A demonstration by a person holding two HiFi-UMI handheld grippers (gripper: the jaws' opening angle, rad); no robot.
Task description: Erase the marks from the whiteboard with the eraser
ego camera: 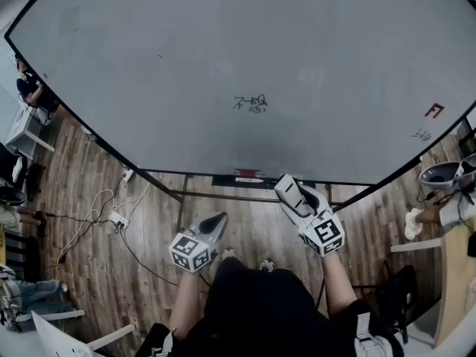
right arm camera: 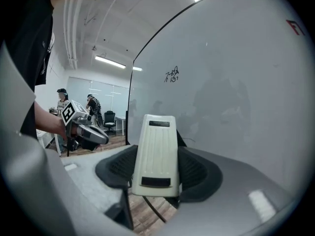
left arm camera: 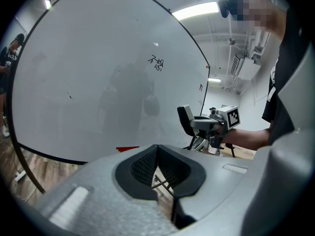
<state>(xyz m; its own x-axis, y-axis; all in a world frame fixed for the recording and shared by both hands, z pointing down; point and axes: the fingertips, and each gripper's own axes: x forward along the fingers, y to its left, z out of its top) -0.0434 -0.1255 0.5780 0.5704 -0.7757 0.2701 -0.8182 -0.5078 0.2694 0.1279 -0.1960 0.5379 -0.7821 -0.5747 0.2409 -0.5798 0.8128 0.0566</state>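
The whiteboard (ego camera: 223,58) fills the head view. A small black scribble (ego camera: 251,103) sits near its middle, also visible in the left gripper view (left arm camera: 156,63) and the right gripper view (right arm camera: 172,74). A red mark (ego camera: 433,111) and a small black one (ego camera: 422,134) lie at the board's right edge. My right gripper (ego camera: 291,192) is shut on a white eraser (right arm camera: 157,154), held below the board's lower edge and off its surface. My left gripper (ego camera: 216,223) is shut with nothing in it (left arm camera: 157,149), lower and to the left.
Below the board run its black frame bars (ego camera: 223,197) and a tray with a red-labelled item (ego camera: 248,175). Cables and a power strip (ego camera: 115,218) lie on the wooden floor at left. A grey chair (ego camera: 440,173) and a desk edge stand at right.
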